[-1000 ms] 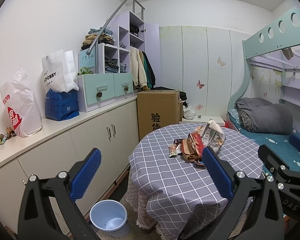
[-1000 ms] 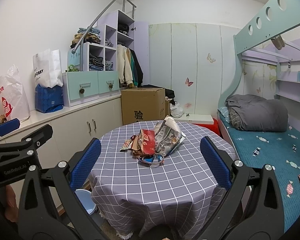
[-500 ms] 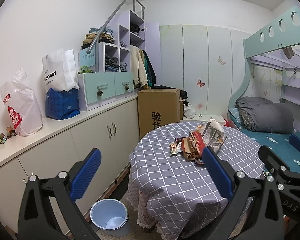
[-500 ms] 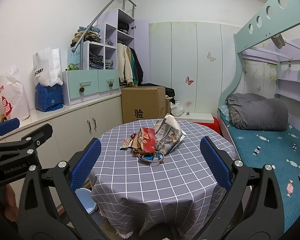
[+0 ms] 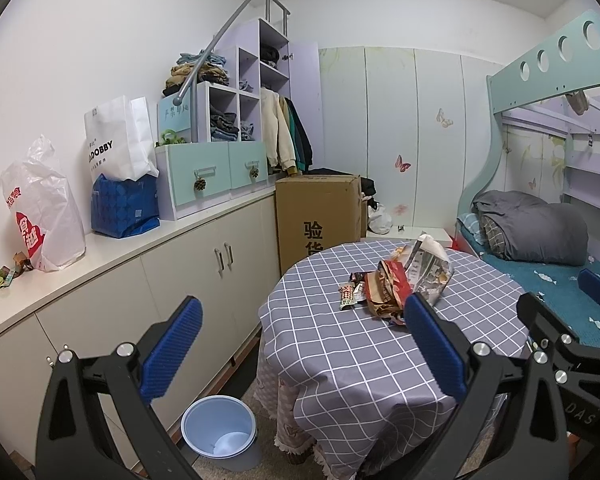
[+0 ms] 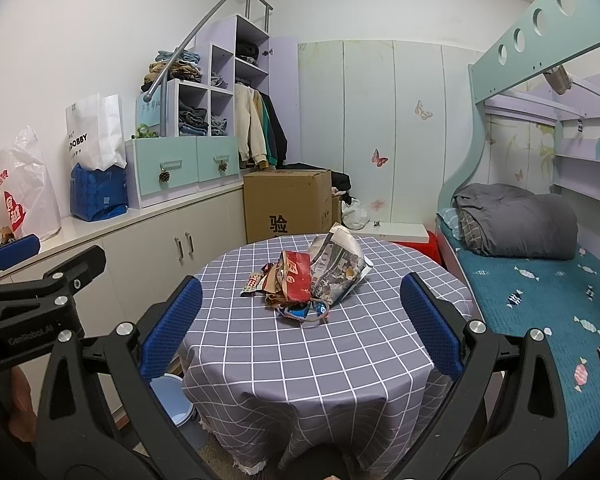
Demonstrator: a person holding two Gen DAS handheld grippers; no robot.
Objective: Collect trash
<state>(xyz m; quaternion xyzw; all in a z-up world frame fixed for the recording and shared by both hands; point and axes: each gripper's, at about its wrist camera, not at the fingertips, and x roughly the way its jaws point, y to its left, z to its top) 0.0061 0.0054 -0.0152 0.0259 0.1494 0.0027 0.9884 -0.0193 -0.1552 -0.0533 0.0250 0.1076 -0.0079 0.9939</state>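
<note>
A pile of trash lies in the middle of a round table with a grey checked cloth: snack wrappers, a red packet and a crumpled printed bag. The left wrist view shows the same pile. A light blue bin stands on the floor left of the table, partly hidden in the right wrist view. My left gripper is open, held short of the table's left edge. My right gripper is open too, in front of the table, nothing between its fingers.
White cabinets with bags on the counter run along the left wall. A cardboard box stands behind the table. A bunk bed with a grey duvet fills the right side. A narrow floor strip lies between cabinets and table.
Both views have shifted only slightly; the trash pile, the bin and the open grippers stand as before.
</note>
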